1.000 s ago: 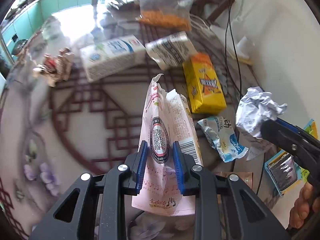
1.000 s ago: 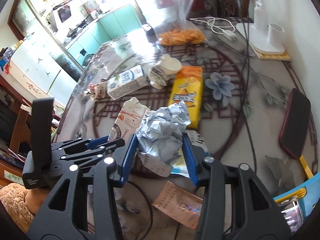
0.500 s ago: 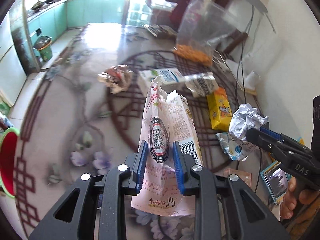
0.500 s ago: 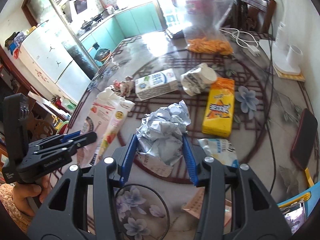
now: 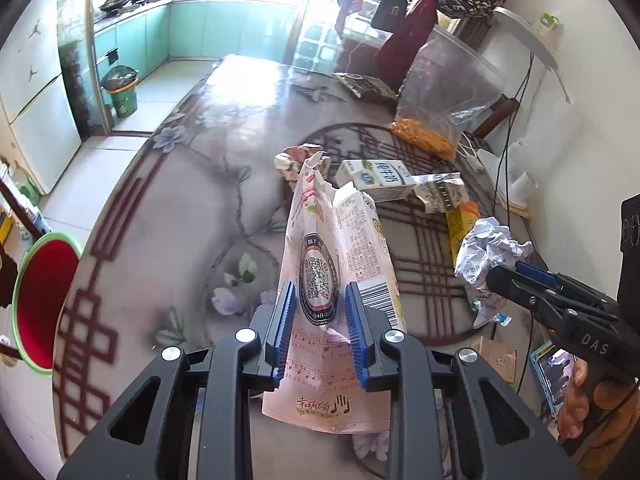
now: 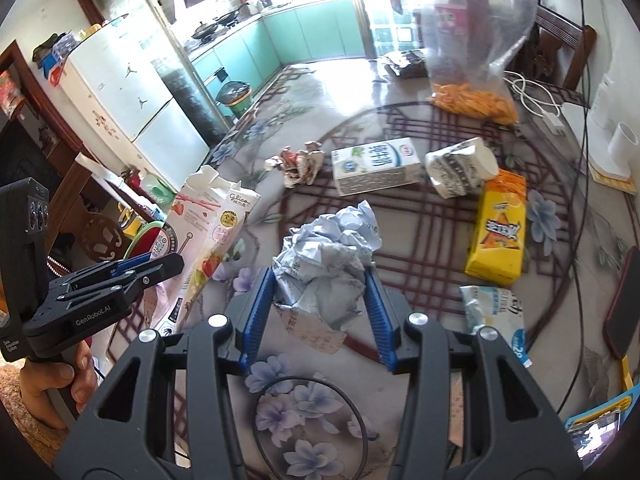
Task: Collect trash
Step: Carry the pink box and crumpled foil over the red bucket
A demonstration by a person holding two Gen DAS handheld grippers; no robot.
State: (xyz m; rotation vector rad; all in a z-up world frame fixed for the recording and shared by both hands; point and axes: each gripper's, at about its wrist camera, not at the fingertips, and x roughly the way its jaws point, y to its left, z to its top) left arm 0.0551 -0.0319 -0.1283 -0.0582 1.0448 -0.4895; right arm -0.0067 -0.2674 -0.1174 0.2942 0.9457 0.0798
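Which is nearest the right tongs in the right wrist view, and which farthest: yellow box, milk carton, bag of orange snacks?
1. Yellow box, to the right, nearest.
2. Milk carton, lying straight ahead.
3. Bag of orange snacks, upright at the far right.

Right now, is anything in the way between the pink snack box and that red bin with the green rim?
Nothing visible blocks it. The left gripper holds the pink snack box above the table, and the red bin sits off the table's left edge, with only bare tabletop in between.
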